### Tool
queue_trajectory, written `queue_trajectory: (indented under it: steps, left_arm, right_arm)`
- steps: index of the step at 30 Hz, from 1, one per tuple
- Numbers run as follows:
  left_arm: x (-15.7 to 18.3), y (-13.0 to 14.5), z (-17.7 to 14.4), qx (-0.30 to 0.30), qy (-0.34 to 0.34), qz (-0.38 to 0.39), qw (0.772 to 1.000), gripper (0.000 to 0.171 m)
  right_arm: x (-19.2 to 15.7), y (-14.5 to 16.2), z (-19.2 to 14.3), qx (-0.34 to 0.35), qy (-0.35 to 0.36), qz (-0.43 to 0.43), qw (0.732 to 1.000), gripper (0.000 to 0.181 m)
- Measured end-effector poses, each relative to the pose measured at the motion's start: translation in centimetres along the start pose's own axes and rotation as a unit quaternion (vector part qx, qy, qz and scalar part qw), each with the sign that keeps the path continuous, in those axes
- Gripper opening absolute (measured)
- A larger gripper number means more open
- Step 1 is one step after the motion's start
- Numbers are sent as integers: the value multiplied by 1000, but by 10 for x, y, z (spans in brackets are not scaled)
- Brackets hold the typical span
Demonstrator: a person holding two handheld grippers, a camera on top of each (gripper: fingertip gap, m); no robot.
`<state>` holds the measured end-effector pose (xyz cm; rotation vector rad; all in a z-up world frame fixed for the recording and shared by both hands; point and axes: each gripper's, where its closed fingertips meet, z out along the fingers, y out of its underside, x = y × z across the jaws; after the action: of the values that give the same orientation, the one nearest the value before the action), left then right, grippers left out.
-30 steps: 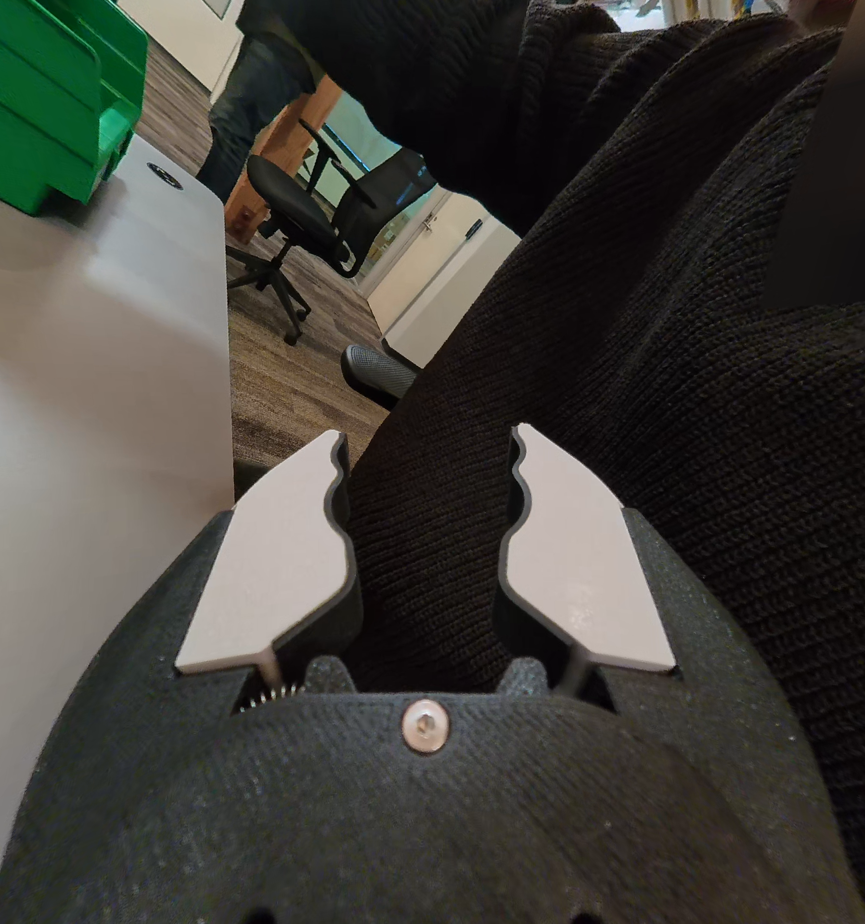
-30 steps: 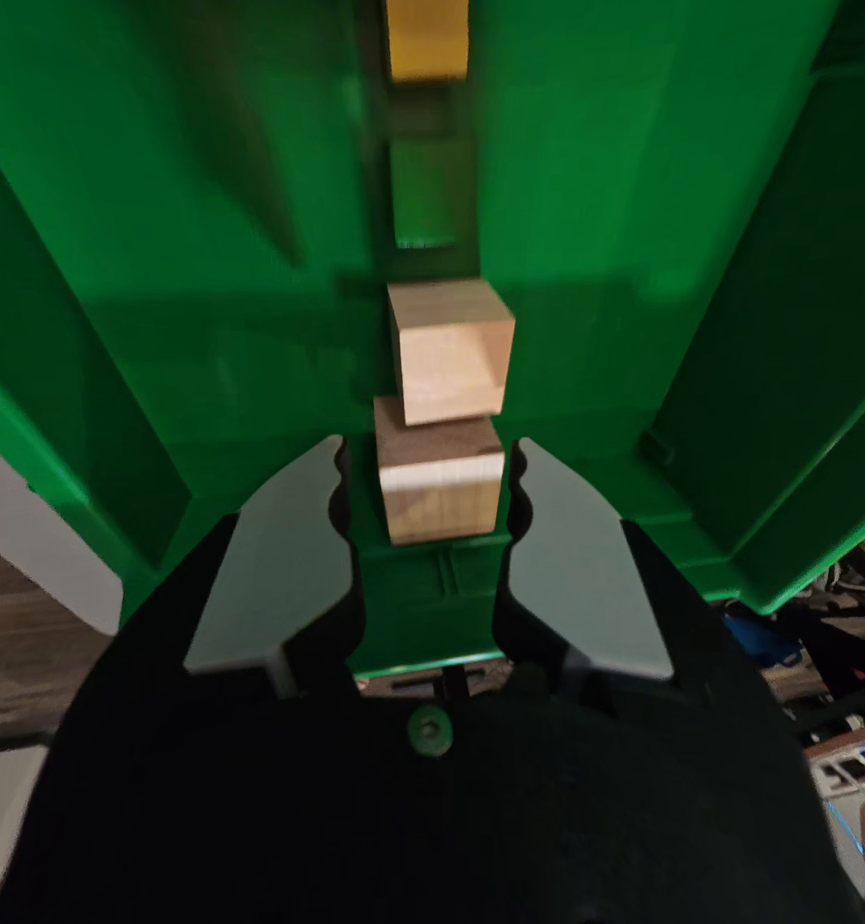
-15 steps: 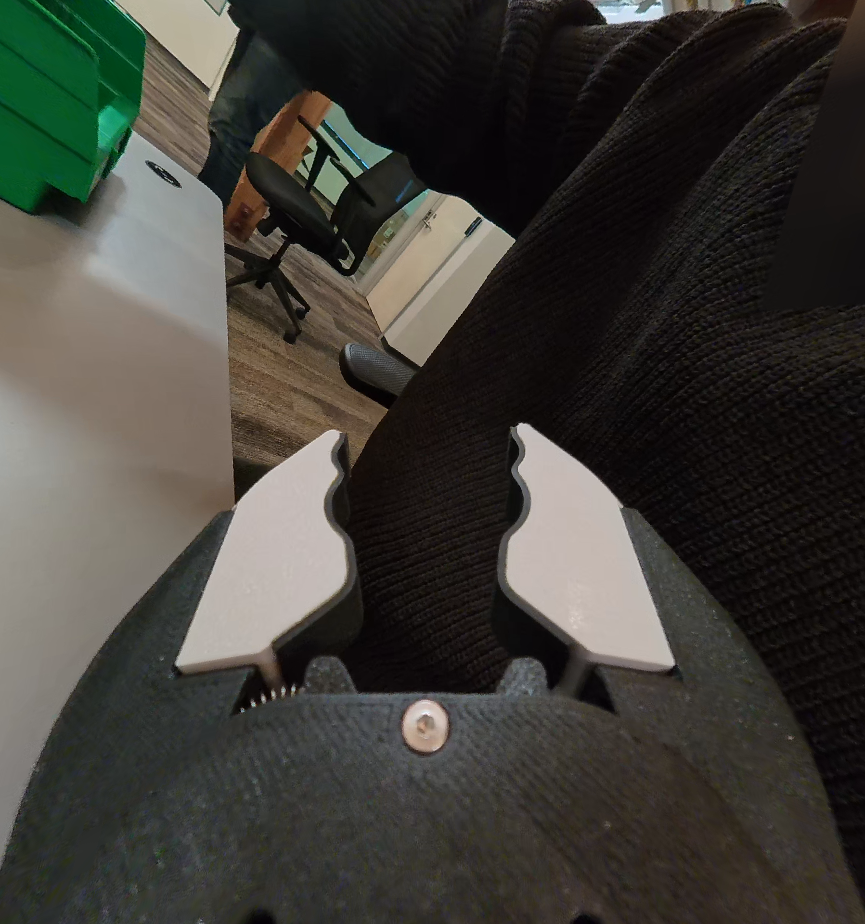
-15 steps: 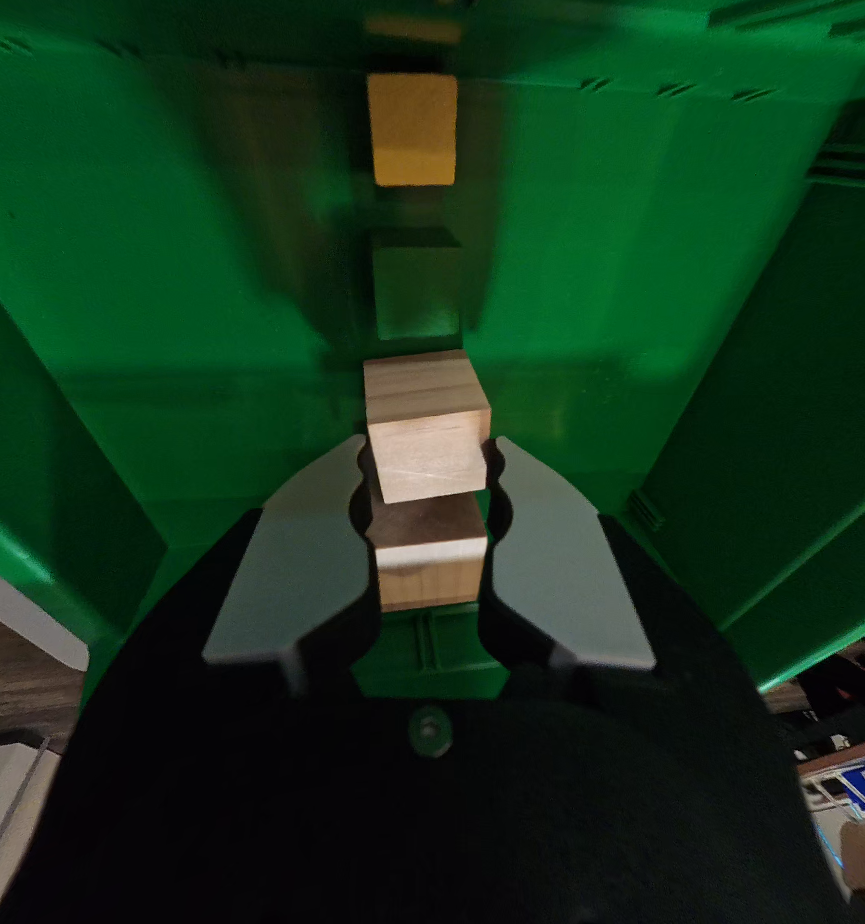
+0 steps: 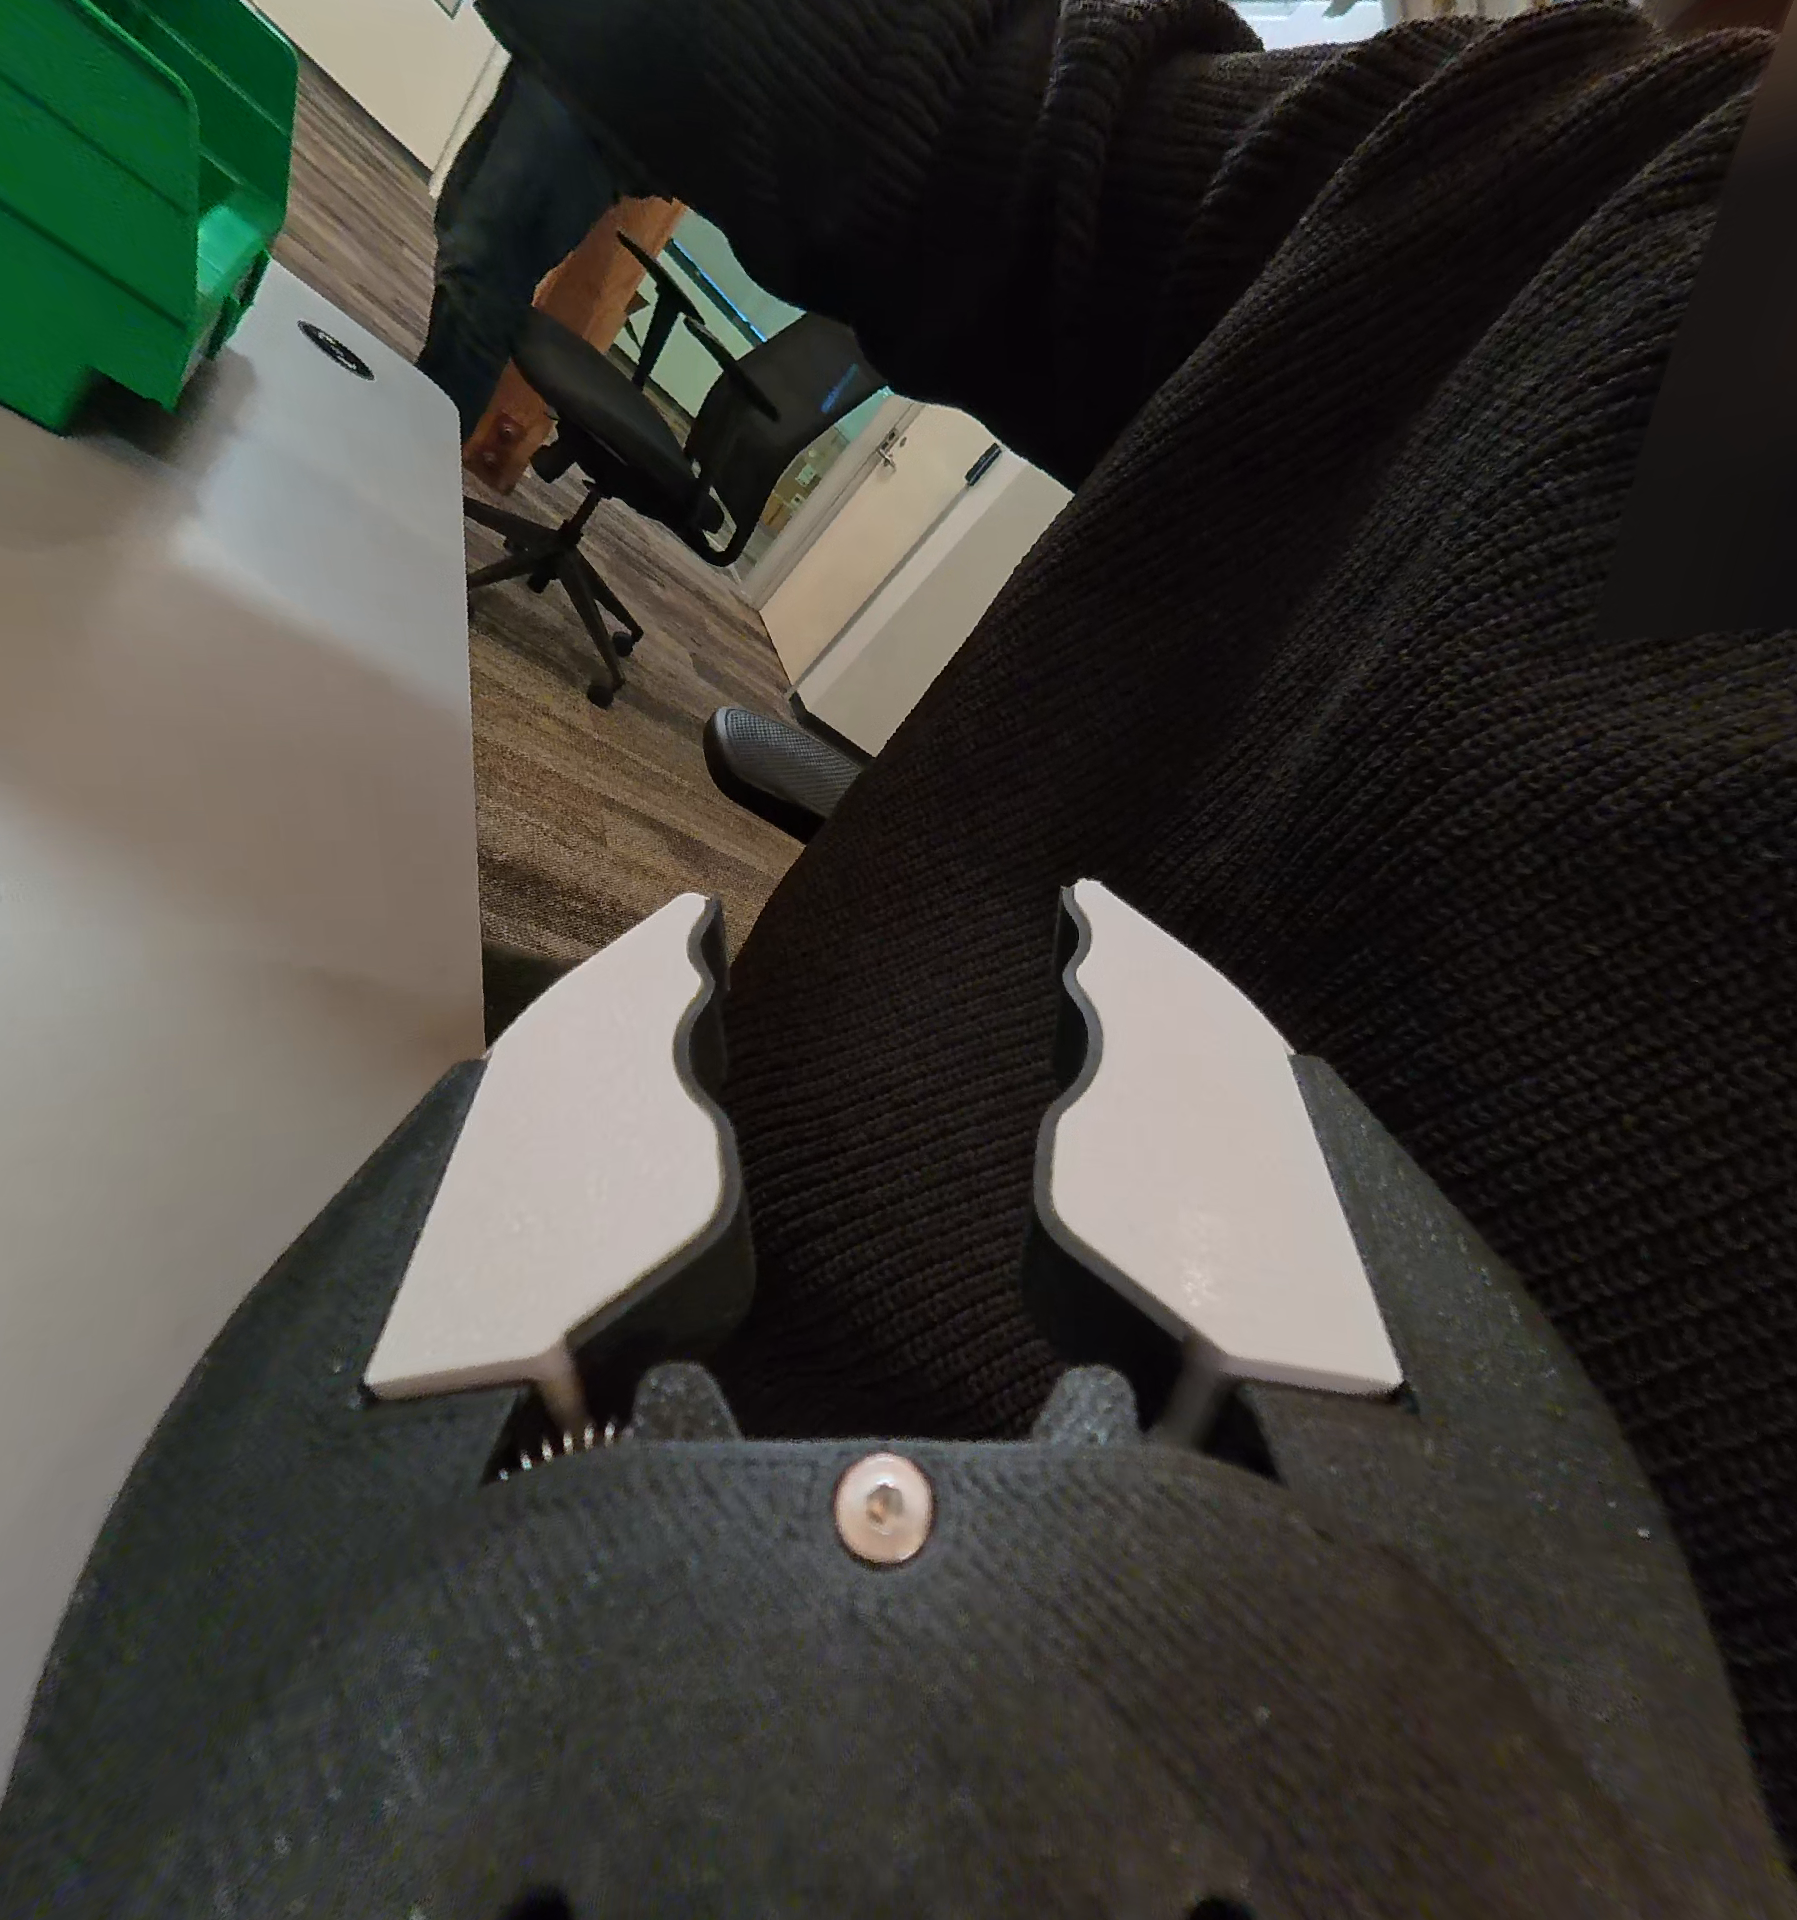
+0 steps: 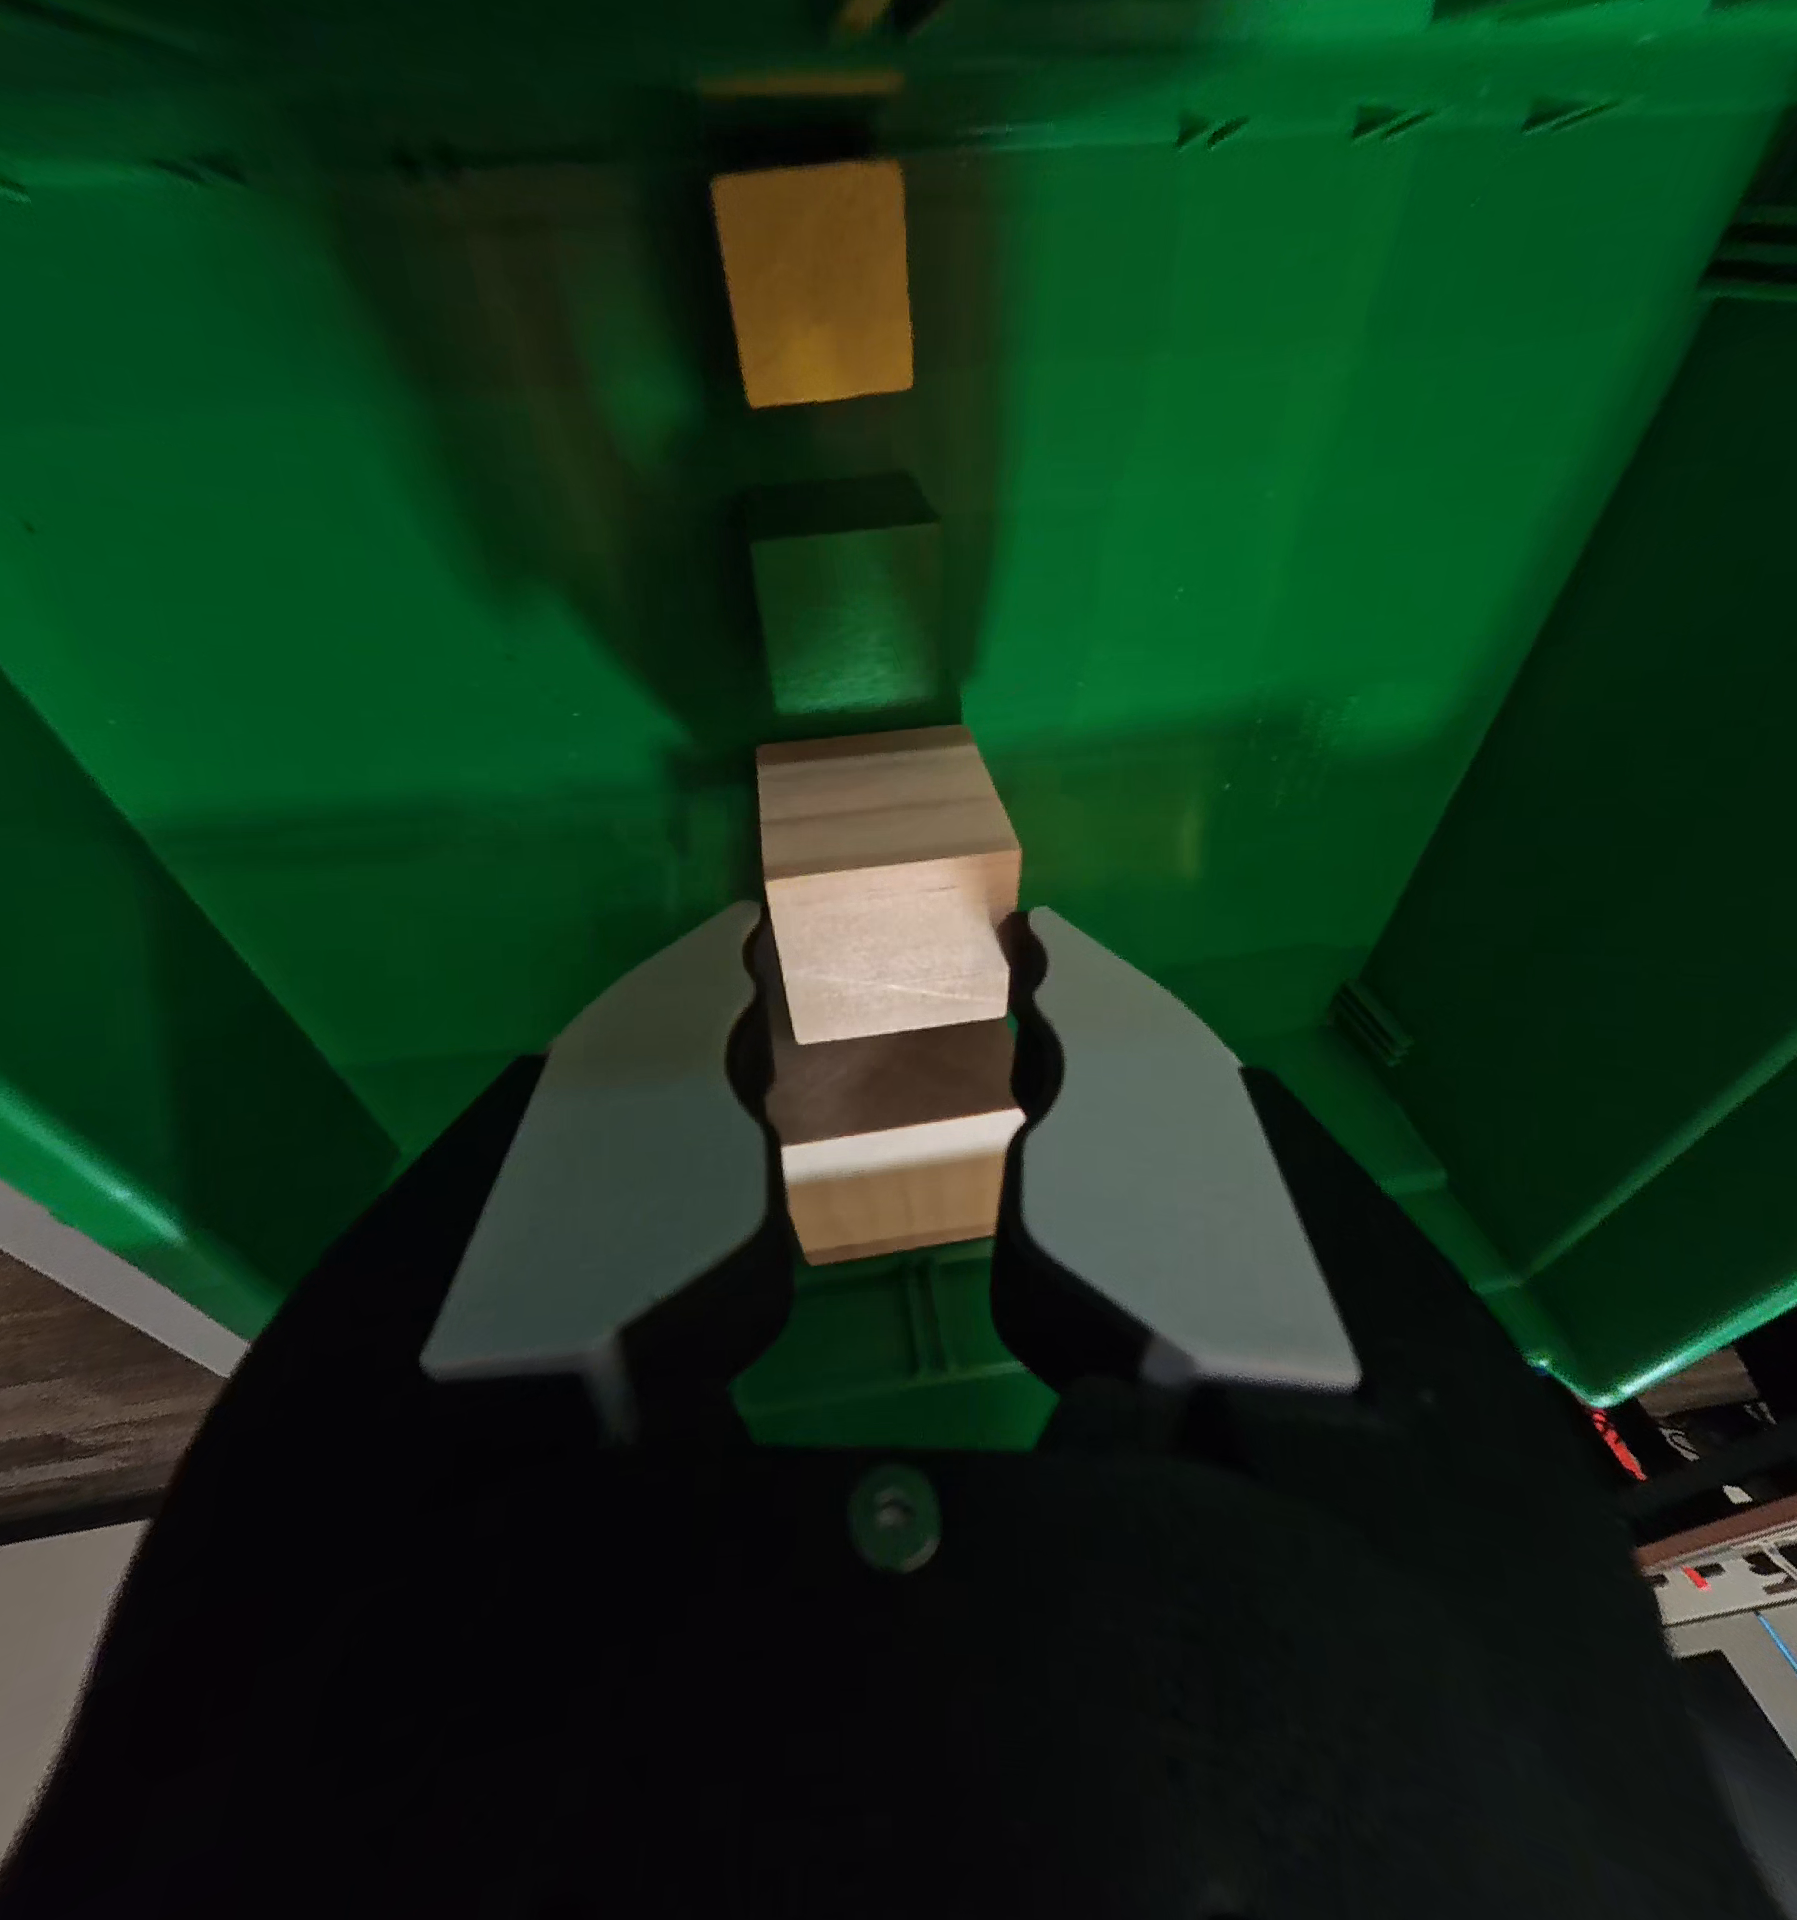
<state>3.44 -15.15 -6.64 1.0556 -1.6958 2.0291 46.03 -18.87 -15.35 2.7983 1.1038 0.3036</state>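
Observation:
In the right wrist view, my right gripper is inside a green bin, closed on two wooden blocks in a row. Its tips press the sides of the pale block. The nearer block with a dark top sits deeper between the fingers. Beyond them in the same row are a green block and a yellow block. In the left wrist view, my left gripper is open and empty, right up against a person's black knitted sleeve.
The left wrist view shows a grey table with a green bin at its far left. A black office chair and a standing person's legs are on the wood-look floor beyond the table edge.
My right gripper moved forward over the two wooden blocks and its jaws closed onto them. The left gripper shifted only slightly and stayed open.

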Motion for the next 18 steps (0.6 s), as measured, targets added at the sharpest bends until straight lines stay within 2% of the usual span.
queue_trajectory:
  steps: [11,18]
  left_arm:
    - [-1,1,1,-5,0,-3,1000,62]
    - [-2,1,1,-5,-2,-1,1000,62]
  right_arm:
    - [-3,1,0,11,2,12,1000,44]
    - [-7,-3,0,40,-7,27,999,65]
